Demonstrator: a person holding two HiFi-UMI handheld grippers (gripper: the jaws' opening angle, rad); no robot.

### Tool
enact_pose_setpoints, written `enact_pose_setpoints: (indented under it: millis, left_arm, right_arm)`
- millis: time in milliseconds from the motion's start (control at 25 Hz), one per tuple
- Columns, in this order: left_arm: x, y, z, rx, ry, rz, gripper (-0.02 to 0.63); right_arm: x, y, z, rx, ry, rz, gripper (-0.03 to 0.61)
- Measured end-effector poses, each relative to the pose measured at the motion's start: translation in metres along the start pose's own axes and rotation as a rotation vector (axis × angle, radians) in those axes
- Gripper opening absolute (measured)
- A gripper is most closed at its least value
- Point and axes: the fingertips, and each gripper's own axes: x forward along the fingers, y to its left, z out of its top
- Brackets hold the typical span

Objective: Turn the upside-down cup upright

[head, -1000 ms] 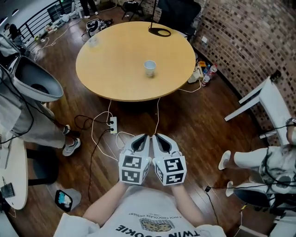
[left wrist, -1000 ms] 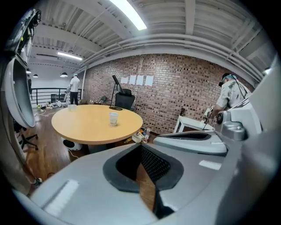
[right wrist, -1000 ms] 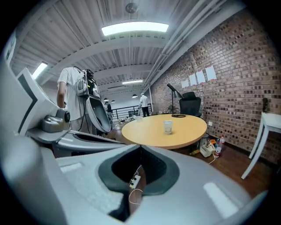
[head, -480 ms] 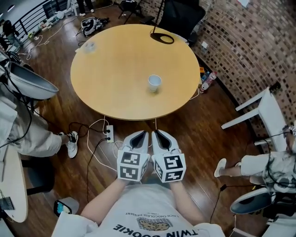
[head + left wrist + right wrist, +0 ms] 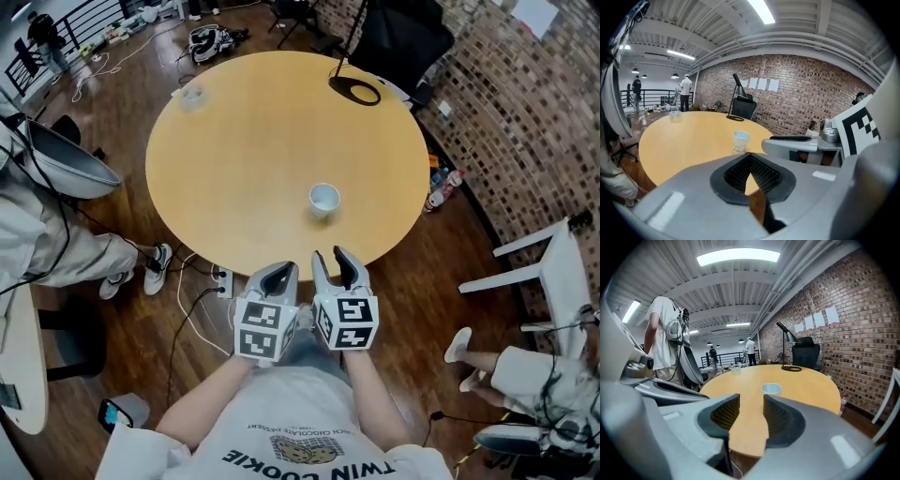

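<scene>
Opening right claw (image 5: 335,265), nothing inside; left claw (image 5: 279,277) sitting together, empty. Cup (image 5: 323,200) standing ahead on table (image 5: 244,141), untouched; whole flip pending.

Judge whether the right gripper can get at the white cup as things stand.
Probably yes: only bare table lies between the right gripper and the cup, and its opening jaws hold nothing.
</scene>
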Motion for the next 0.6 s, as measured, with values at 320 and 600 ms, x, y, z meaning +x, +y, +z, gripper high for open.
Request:
enact_pose_setpoints:
  millis: [320,600]
  left_arm:
    - [0.075,0.024,0.035,-0.028,0.035,0.112,0.003]
    - [0.090,0.043,0.048,-0.036,0.053,0.230,0.003]
  right_arm:
    - [0.091,-0.055,-0.006,-0.025,0.108,0.074,0.294]
    - [0.147,-0.075,-0.019,-0.037,0.177,0.130,0.354]
